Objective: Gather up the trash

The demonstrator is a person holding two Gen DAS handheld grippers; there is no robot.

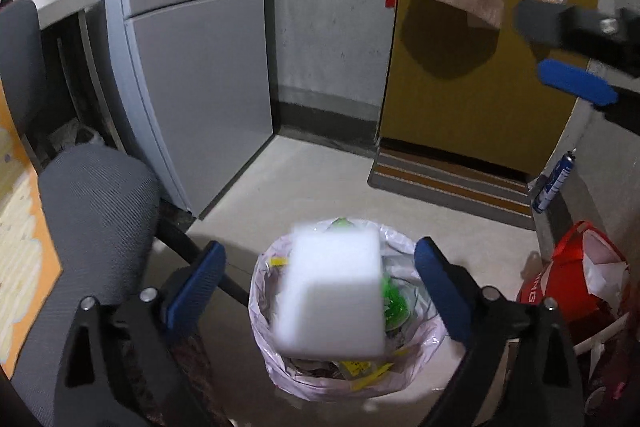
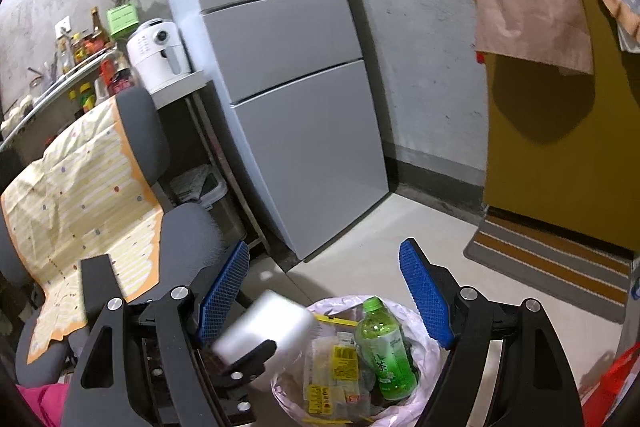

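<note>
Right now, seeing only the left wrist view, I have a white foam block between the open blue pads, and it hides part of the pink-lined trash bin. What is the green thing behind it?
Observer: A green plastic bottle with a green cap, lying slanted in the pink-lined trash bin beside yellow-labelled wrappers.
Operator: Is the right gripper carrying anything?
Observer: No. The right gripper is open, with nothing between its pads.
Operator: Is the block over the bin's opening?
Observer: From the right wrist view, the white foam block shows at the bin's left rim, not over the middle. I cannot tell whether it will land inside.
</note>
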